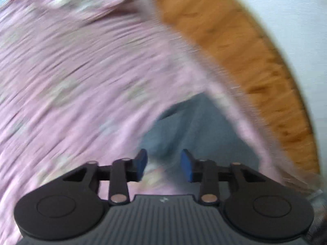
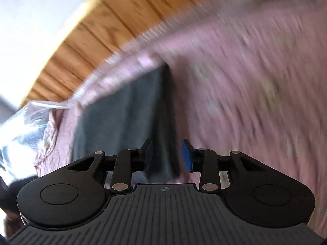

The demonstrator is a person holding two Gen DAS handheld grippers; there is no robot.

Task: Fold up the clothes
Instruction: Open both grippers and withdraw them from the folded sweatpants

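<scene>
Both of your views are smeared with motion blur, so fine detail is hard to read. The pale print on the pink sheet [image 1: 81, 77] shows only as washed-out blotches, and you cannot tell what the pattern is. The surface under that sheet is hidden. At the lower left of your right wrist view, a crinkled clear plastic bag [image 2: 22, 126] runs out of frame.

The grey garment [image 1: 194, 126] lies on the pink sheet, close to the wooden board [image 1: 245, 61] that borders it. From your left side only a rounded patch of it shows, cut off below by the tool. From your right side it [image 2: 122, 112] looks flatter, with a straight, dark folded edge on its right, and its near end is hidden behind the fingers.

Your left gripper [image 1: 164, 164] has its fingers parted, blue pads apart, with grey cloth seen in the gap; whether the pads touch it is unclear. Your right gripper [image 2: 166, 156] is likewise parted, the garment's folded edge lying in the gap, and the pads are not closed on it.
</scene>
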